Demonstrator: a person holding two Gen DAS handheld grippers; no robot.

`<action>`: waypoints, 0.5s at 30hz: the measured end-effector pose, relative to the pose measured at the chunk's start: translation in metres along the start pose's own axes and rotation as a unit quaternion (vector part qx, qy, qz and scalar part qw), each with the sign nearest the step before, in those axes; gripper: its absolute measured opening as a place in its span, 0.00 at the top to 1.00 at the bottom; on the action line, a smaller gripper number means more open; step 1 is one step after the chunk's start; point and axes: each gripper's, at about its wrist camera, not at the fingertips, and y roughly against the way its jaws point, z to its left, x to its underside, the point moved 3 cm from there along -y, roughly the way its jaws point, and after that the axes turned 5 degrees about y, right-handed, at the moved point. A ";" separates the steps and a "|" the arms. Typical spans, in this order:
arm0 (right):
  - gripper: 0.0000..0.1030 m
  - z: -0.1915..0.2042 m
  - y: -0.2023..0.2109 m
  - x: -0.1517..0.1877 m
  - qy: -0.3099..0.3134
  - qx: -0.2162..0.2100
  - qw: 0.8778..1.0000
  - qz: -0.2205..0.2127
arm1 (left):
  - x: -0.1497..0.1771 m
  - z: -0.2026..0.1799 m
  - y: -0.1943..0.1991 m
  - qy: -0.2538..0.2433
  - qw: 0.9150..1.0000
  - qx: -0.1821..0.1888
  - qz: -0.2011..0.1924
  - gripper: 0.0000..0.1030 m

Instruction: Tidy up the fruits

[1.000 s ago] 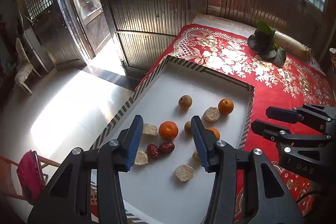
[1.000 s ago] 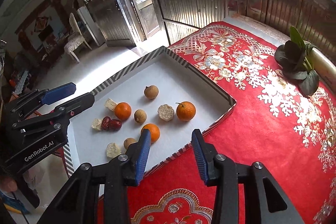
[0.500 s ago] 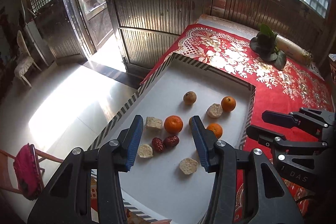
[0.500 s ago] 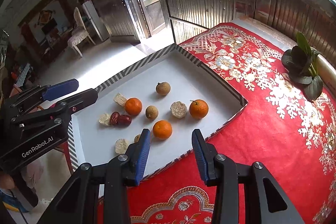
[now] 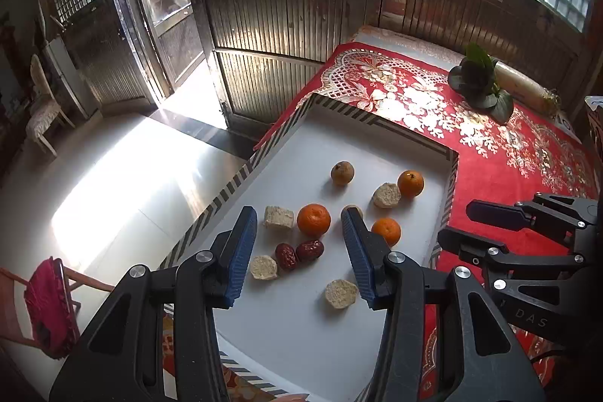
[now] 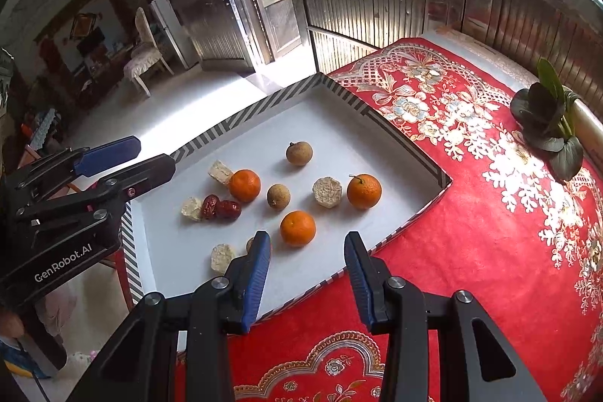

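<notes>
A: Since 1 s ago both cameras sit higher and further back; the fruits read smaller and lower between the fingers, and the spread itself has not shifted.

B: Fingers?

A: Left gripper point(image 5: 299, 251): blue pads wide apart, nothing between them, held above the near part of the tray point(image 5: 361, 117). Right gripper point(image 6: 307, 270): also spread, empty, over the tray's near edge where it meets the red cloth point(image 6: 471, 251).

B: Outward from there?

A: 3 oranges: one by the left fingers point(image 5: 313, 220), one nearer the right gripper point(image 6: 297, 228), one with a stem toward the far side point(image 6: 364, 191). 2 red dates point(image 6: 221, 208) touching each other. 2 brown longans in clear view point(image 6: 299, 153) point(image 6: 278, 196); a 3rd small brown thing is half hidden behind the right gripper's finger. 4 pale crumbly pieces point(image 5: 278, 217) scattered among them. All inside the tray, kinds mixed, no clear groups.

B: Step?

A: My judgement: hovering and choosing, no grasp under way. Whether sorting is early or partway, I cannot tell.

B: Next move?

A: Likely a descent onto 1 piece with jaws wide enough to straddle it. Oranges roll; dates are small and touching, so separating them needs care.
</notes>
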 end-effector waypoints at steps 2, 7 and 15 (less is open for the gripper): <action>0.62 0.000 0.000 0.000 -0.001 0.000 1.000 0.000 | 0.000 0.000 0.000 0.000 1.000 0.000 0.000 0.54; 0.62 -0.001 -0.002 0.001 0.001 -0.001 1.000 0.005 | 0.000 0.000 0.000 0.000 1.000 0.000 0.000 0.54; 0.62 0.000 -0.006 0.004 0.002 -0.003 1.000 0.010 | 0.001 -0.001 -0.001 -0.002 1.000 -0.001 0.001 0.54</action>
